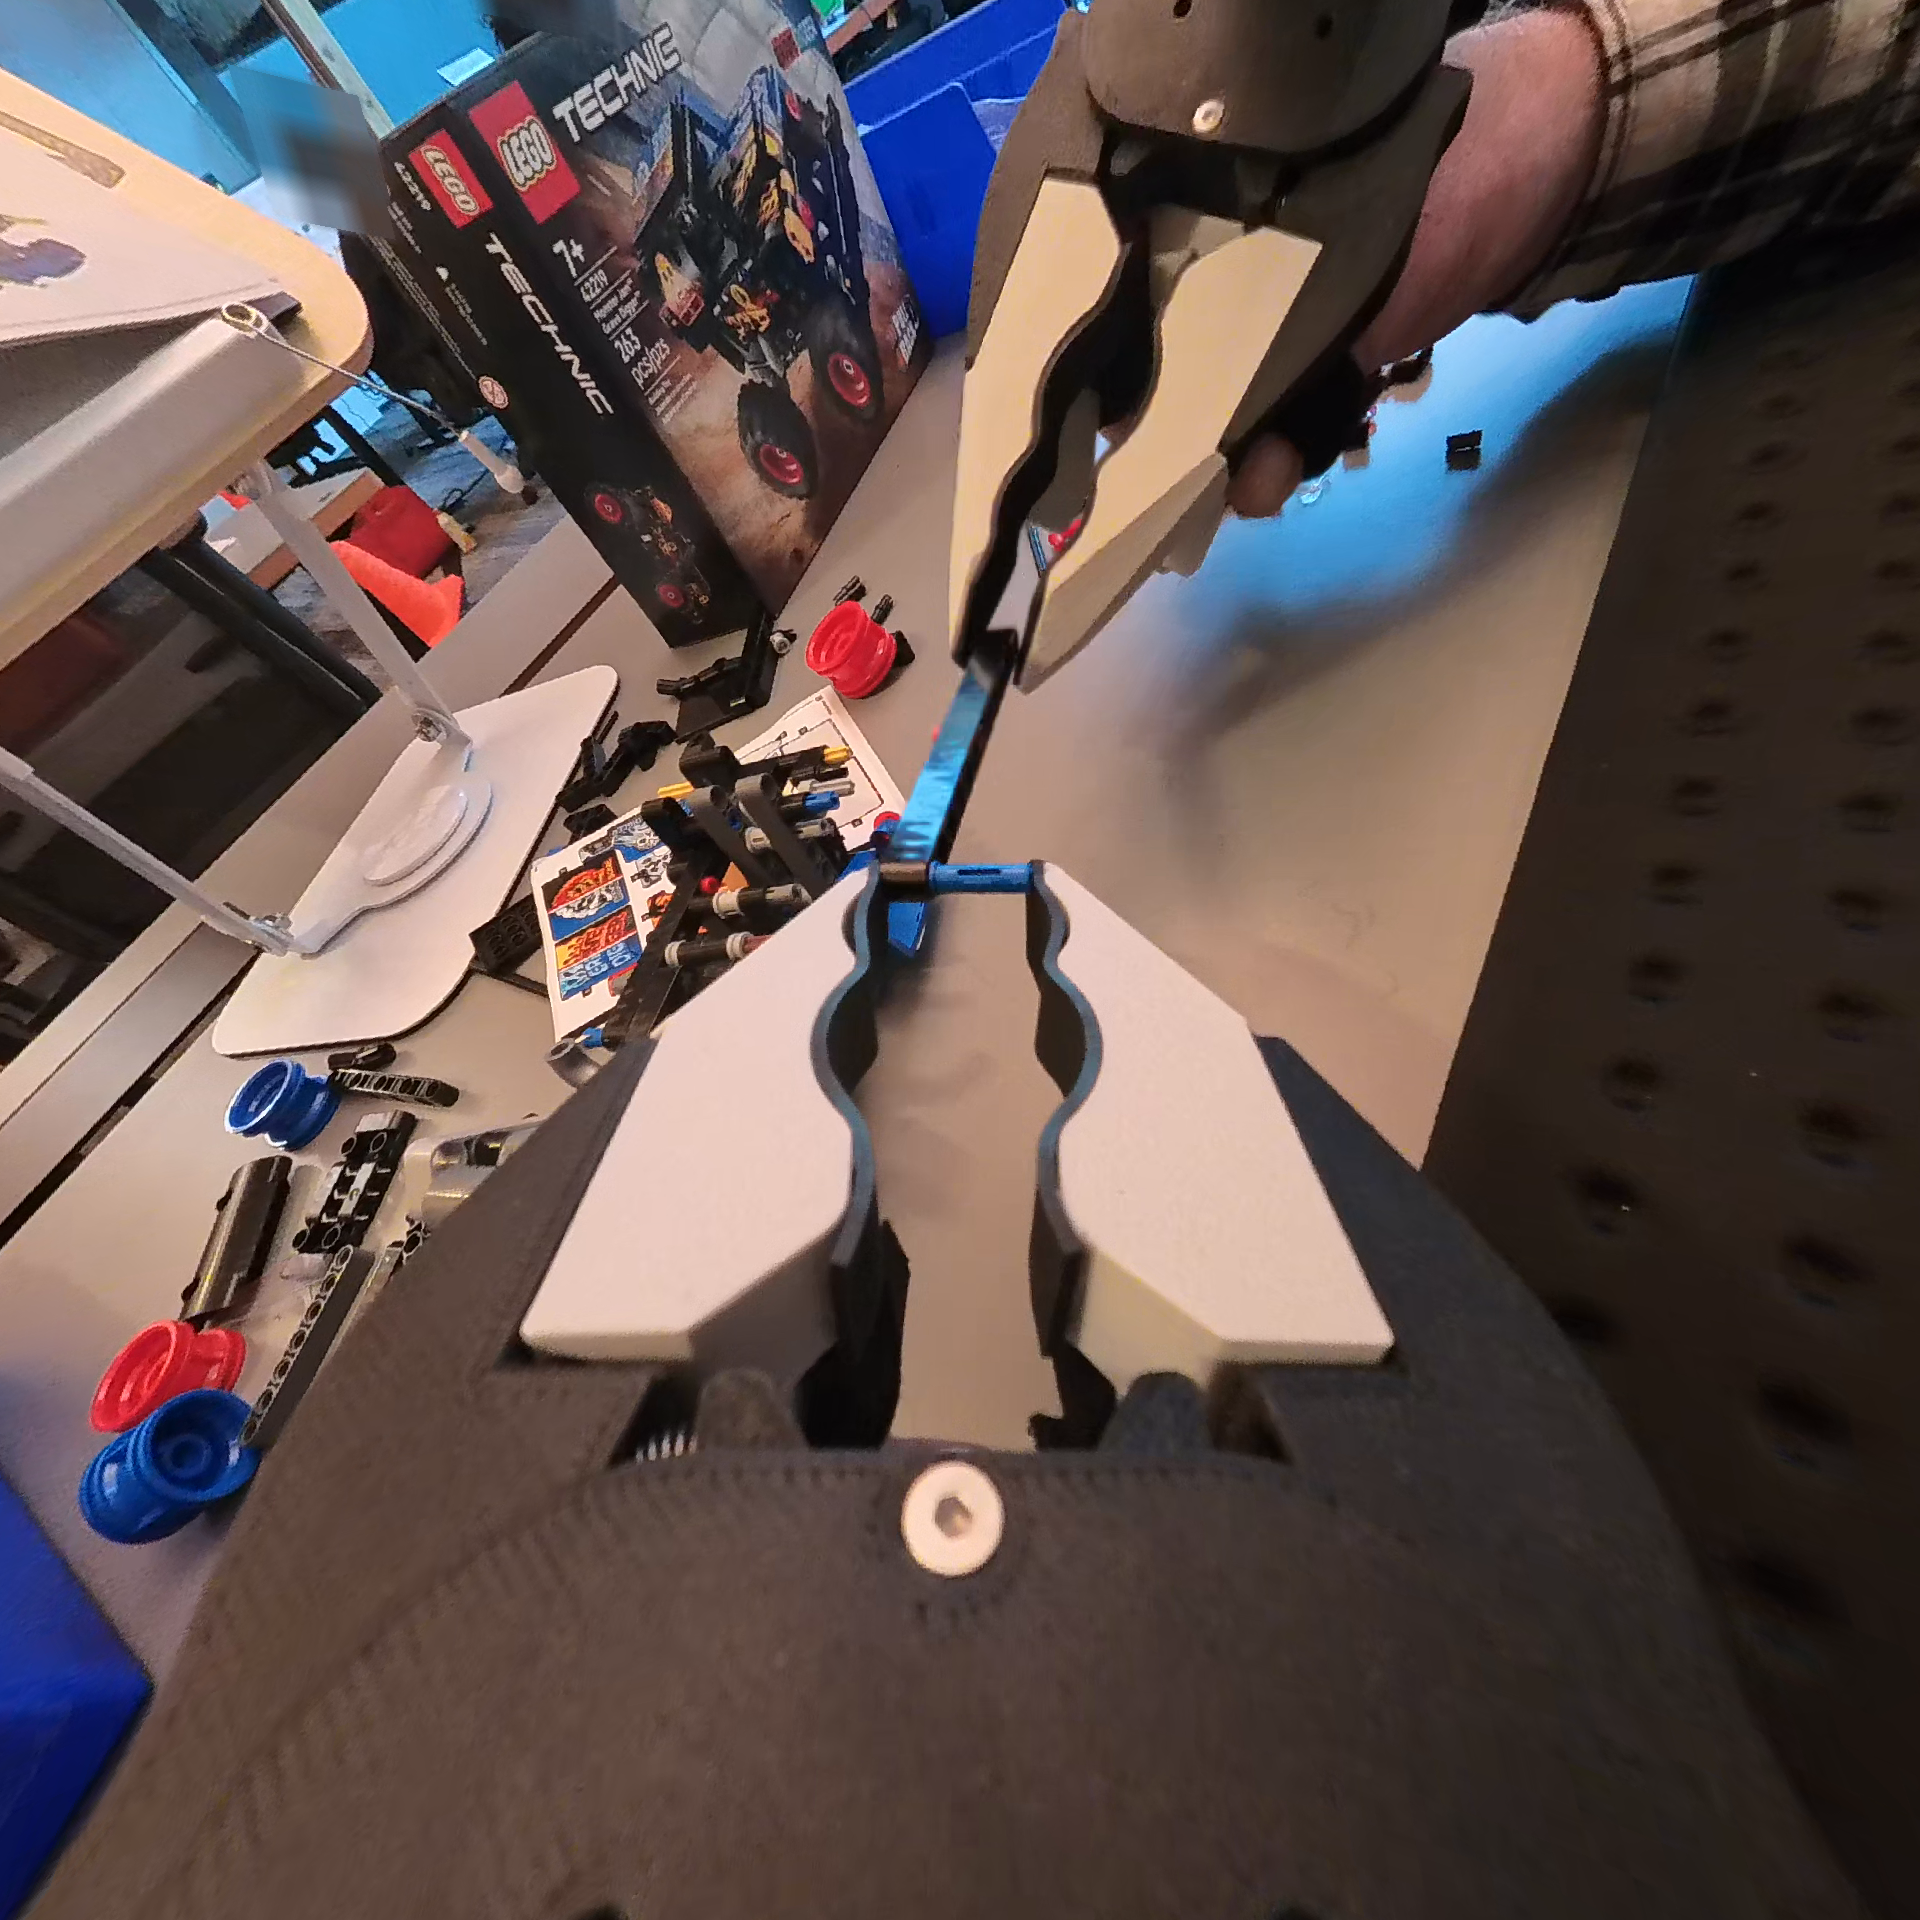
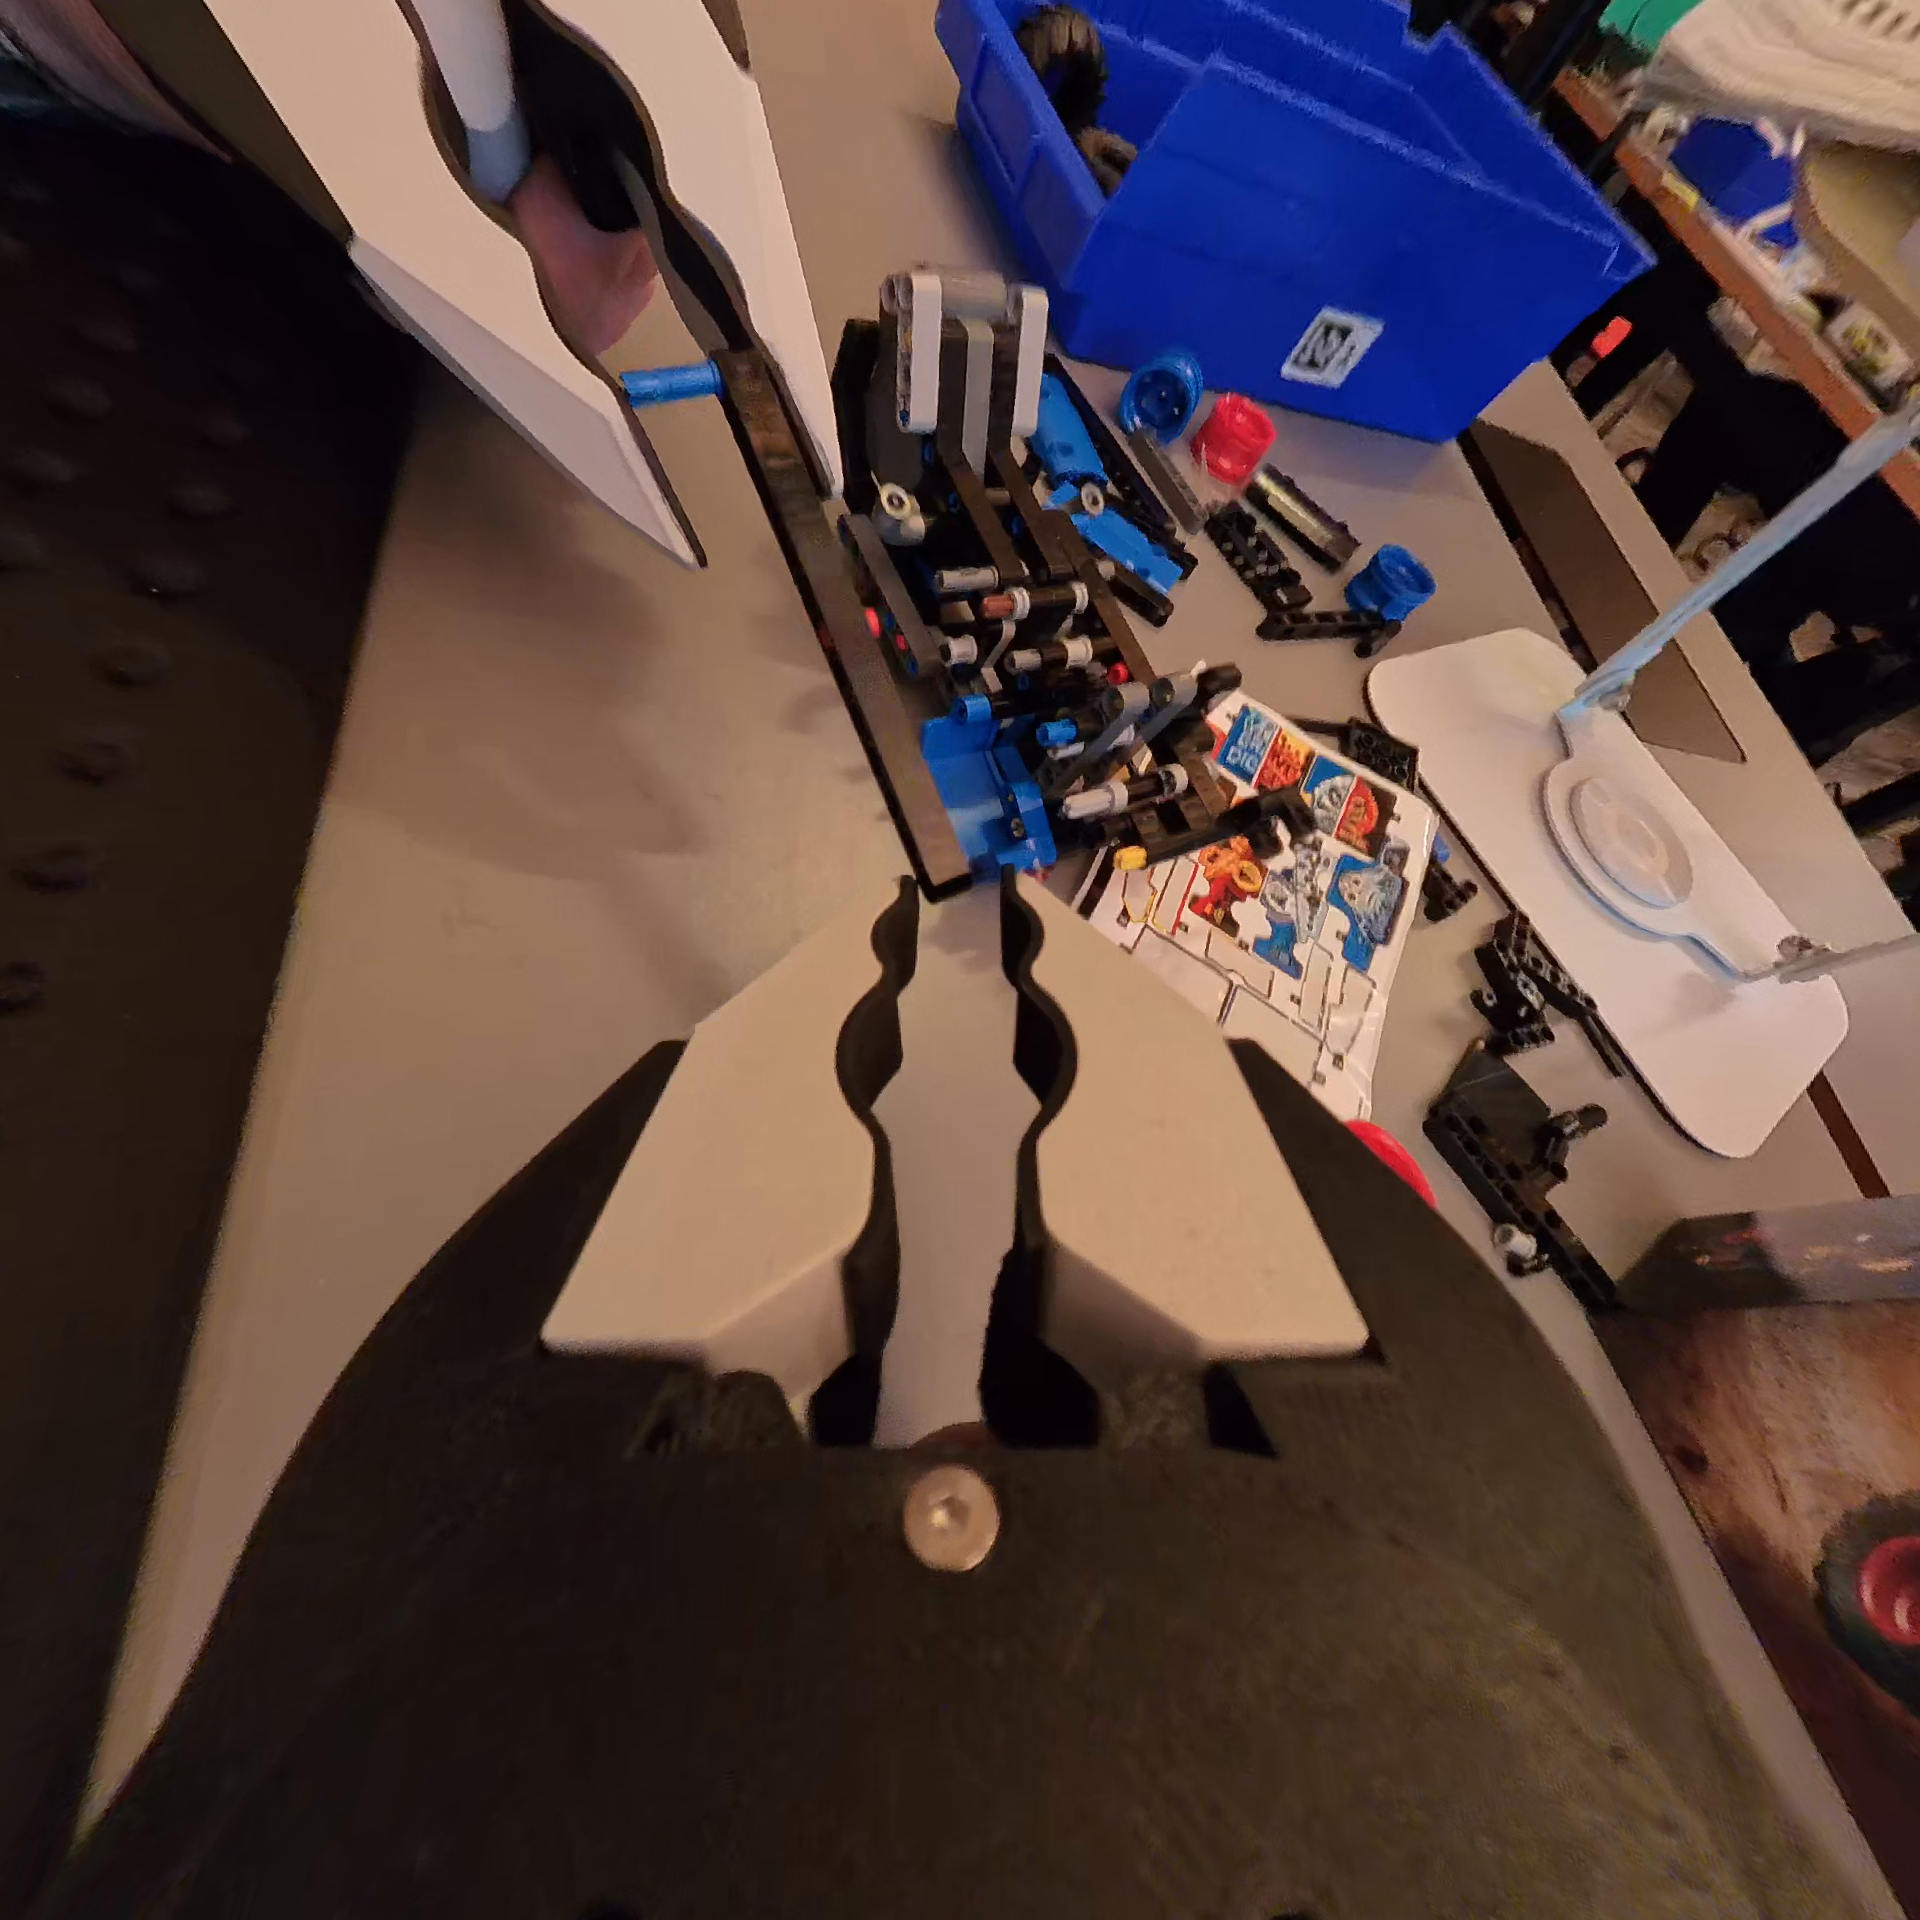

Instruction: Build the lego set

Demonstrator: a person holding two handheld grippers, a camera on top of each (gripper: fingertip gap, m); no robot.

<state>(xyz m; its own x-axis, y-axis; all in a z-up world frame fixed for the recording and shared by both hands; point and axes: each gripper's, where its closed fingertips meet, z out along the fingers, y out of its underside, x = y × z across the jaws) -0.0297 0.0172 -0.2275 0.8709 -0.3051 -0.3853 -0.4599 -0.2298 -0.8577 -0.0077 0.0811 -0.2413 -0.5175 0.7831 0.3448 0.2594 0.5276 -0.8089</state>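
Both ends of the long black beam [image 1: 961, 774] are held, lifted off the table [image 1: 1299, 831]. My left hand-held gripper [image 1: 956, 883] pinches the near end at its tips, where a blue pin [image 1: 982, 875] sticks out sideways across the gap; my right hand-held gripper [image 2: 961, 888] nips the far end, jaws nearly closed on the beam's edge. The half-built chassis [image 2: 997, 623] hangs off the beam's side, right of my right tips. I judge it light but top-heavy, rigid plastic, slick against smooth pads, and its friction-pinned joints could pop under twist. Best purchase is flat across the beam's faces, near the ends, not on the pin. Loose wheel hubs [image 1: 166, 1397] and a sticker sheet [image 2: 1288, 831] lie on the table below.
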